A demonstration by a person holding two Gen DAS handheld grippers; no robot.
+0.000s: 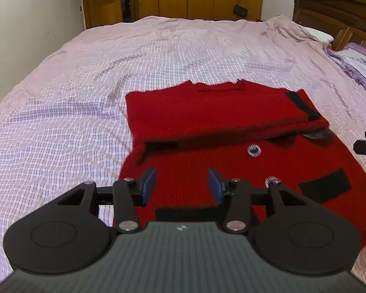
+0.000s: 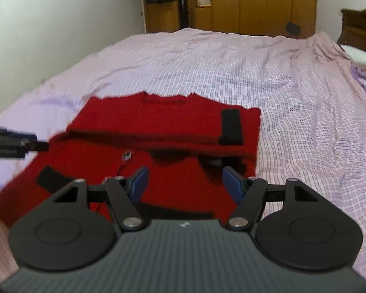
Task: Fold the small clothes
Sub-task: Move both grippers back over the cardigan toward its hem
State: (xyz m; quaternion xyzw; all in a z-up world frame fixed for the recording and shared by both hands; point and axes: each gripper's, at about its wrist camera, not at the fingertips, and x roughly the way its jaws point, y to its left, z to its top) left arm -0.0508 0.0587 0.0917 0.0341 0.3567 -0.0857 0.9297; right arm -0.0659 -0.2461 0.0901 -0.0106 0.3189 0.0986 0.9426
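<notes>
**A:** Okay, status. Red sweater (image 1: 244,161) lies flat on the bed (image 1: 109,73), top part folded down over the body, sleeves tucked across. I've got both tools above its near half, nothing held. Left hand-held gripper (image 1: 182,185): jaws apart, only fabric showing below the gap, no pinch. Right hand-held gripper (image 2: 185,183): jaws apart too, wider, also empty.

**B:** Risks from here?

**A:** Main one, I'd say: the folded layer (image 1: 219,119) is loose knit with a thick rolled edge. If I grab the near hem for the next fold and pull unevenly, that top layer probably slides or opens.

**B:** Cause?

**A:** The two sides not lifting together. Jaws are at different widths now, so one may bite before the other.

**B:** Anything else?

**A:** Buttons (image 1: 253,151) and the black patches (image 1: 324,188) on the front. A pad landing on a button likely grips badly and slips. Also a thread-like strand near the small tag (image 2: 127,156) in the right view; could snag a finger, can't tell what it is.

**B:** Bed?

**A:** Soft, wrinkled checked sheet. Pinching too deep would likely take sheet along with the knit and drag everything.
</notes>
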